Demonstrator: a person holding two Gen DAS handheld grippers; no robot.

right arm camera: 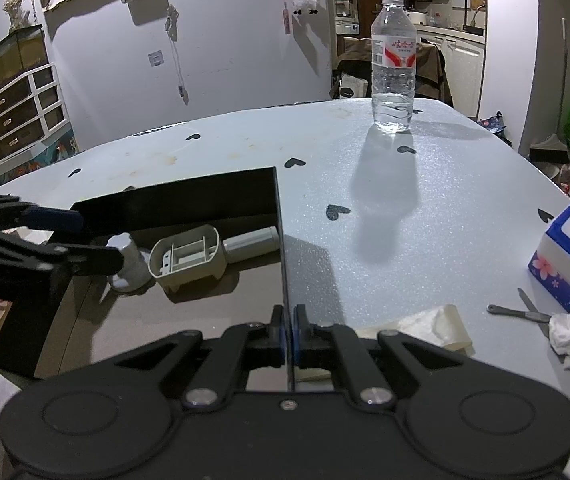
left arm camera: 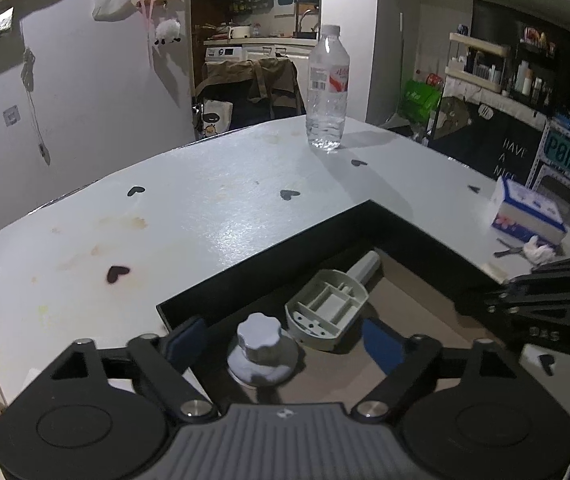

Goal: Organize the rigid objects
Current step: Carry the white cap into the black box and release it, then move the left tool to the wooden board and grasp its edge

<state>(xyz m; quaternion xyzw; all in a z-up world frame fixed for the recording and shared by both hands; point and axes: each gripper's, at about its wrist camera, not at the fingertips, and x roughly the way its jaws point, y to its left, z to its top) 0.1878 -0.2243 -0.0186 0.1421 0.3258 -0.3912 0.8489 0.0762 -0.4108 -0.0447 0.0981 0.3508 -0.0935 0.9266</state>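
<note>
Sitting between spread left fingers (left arm camera: pixel 381 346), untouched: knob (left arm camera: pixel 259 354) in box (left arm camera: pixel 285 240).

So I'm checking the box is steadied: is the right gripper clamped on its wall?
Yes, the right gripper is shut on the black box's thin side wall.

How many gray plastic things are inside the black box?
2. The round knob stands near the left tool; the hollow gray part with a tube handle lies just beyond it. The box walls may hide more.
</note>
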